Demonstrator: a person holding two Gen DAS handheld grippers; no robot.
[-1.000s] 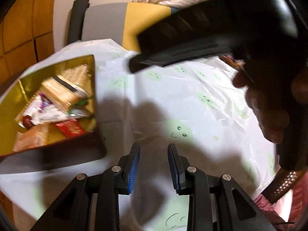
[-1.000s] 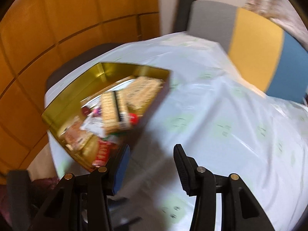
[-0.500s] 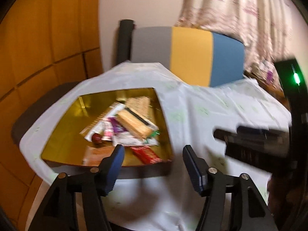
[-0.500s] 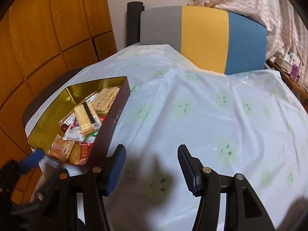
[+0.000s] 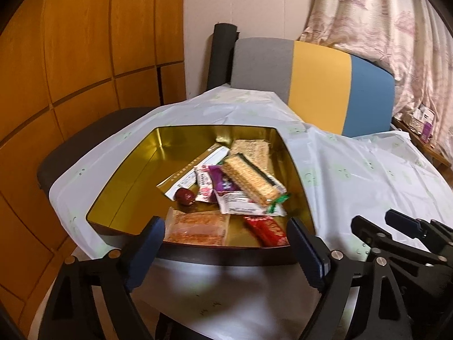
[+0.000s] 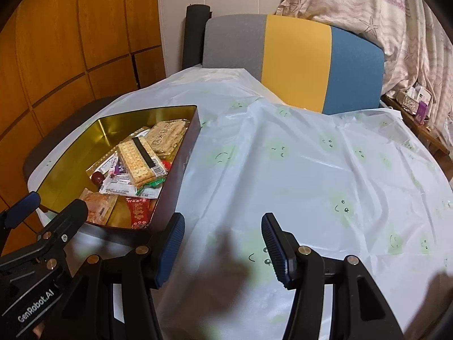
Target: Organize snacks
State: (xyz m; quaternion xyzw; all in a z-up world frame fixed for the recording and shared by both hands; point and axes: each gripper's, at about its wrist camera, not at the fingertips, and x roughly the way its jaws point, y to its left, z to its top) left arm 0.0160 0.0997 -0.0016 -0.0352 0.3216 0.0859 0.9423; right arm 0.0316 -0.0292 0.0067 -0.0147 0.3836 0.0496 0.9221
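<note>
A gold-lined tin box (image 5: 127, 181) with dark outer walls sits at the table's left end; it also shows in the right wrist view (image 6: 181, 153). It holds several wrapped snacks: a cracker pack (image 5: 249, 180), an orange packet (image 5: 198, 228), a red packet (image 5: 266, 229), a purple-and-white wrapper (image 5: 223, 184) and a red date (image 5: 184, 196). My left gripper (image 5: 228, 250) is open and empty, just before the box's near wall. My right gripper (image 6: 222, 248) is open and empty over the bare tablecloth, to the right of the box.
A white tablecloth with green smiley faces (image 6: 311, 170) covers the round table. A grey, yellow and blue chair (image 6: 294, 62) stands behind it. Wooden panelling (image 5: 70, 56) is to the left, a curtain (image 6: 382, 14) and a side shelf with small items (image 6: 416, 102) to the right.
Both grippers have drawn back and steadied. The left gripper's jaws have opened wider, and it now faces the box. The right gripper has shifted right of the box.
</note>
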